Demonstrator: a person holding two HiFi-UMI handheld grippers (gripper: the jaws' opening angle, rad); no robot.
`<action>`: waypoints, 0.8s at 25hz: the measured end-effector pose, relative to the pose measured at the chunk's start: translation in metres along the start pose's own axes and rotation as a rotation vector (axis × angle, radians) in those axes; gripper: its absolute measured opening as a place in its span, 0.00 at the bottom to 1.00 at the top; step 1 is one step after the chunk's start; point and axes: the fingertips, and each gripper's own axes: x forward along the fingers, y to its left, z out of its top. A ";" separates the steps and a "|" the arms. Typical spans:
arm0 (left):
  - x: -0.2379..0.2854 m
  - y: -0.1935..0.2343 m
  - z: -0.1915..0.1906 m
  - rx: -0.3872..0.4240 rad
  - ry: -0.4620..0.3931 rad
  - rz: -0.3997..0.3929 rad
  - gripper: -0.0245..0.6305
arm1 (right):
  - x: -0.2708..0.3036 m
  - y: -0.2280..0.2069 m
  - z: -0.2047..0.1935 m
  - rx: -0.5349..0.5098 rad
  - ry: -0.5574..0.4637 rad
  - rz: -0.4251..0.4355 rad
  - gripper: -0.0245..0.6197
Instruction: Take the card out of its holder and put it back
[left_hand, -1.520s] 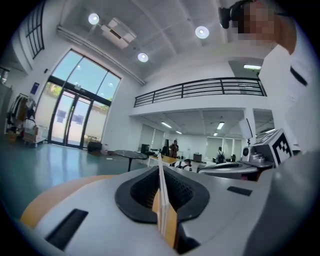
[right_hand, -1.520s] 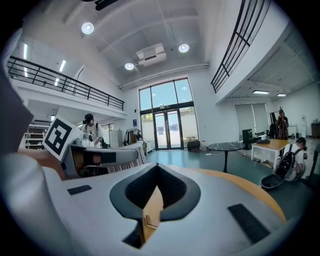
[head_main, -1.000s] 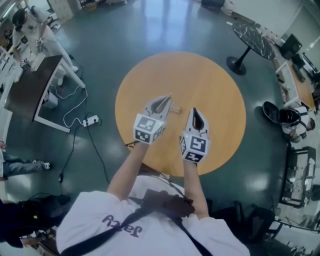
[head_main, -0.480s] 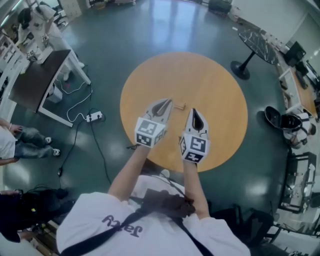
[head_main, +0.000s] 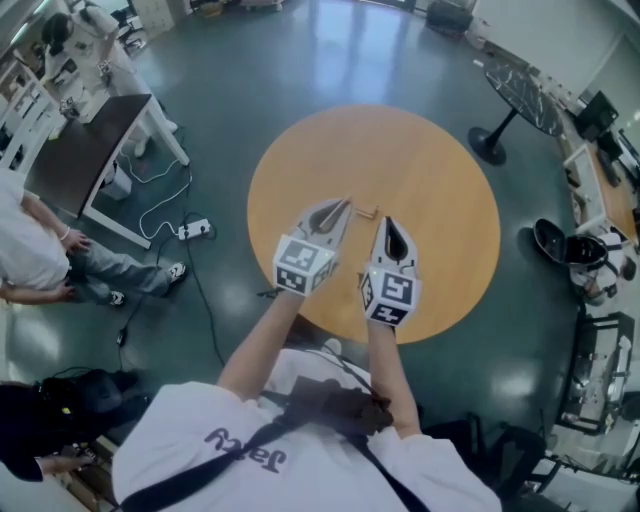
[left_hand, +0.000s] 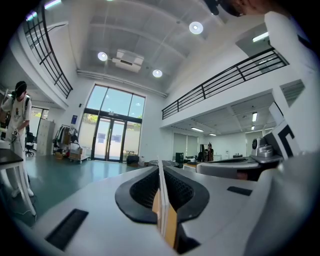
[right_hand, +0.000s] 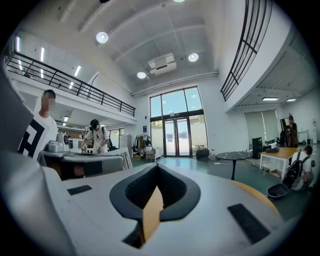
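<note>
Card (left_hand: 161, 200) apparently nipped in level left claw (head_main: 344, 205) (right claw (head_main: 388, 222) alongside).

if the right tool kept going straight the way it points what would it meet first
Probably nothing nearby: the right tool points level over the round table, and its path looks free. The small holder sits just left of that line, though depth is unclear.

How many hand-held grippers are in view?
2, both over the round table: left hand-held gripper, shut on the card; right hand-held gripper beside it, shut, empty.
</note>
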 end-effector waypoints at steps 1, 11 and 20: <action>0.000 0.000 0.000 0.000 -0.001 -0.002 0.08 | 0.001 0.000 0.000 0.001 -0.001 0.001 0.06; 0.000 0.013 -0.001 0.003 -0.004 -0.003 0.08 | 0.016 0.009 -0.010 0.025 0.006 0.028 0.06; 0.005 0.038 -0.003 0.011 0.027 -0.015 0.08 | 0.040 0.012 -0.015 0.077 0.015 0.036 0.06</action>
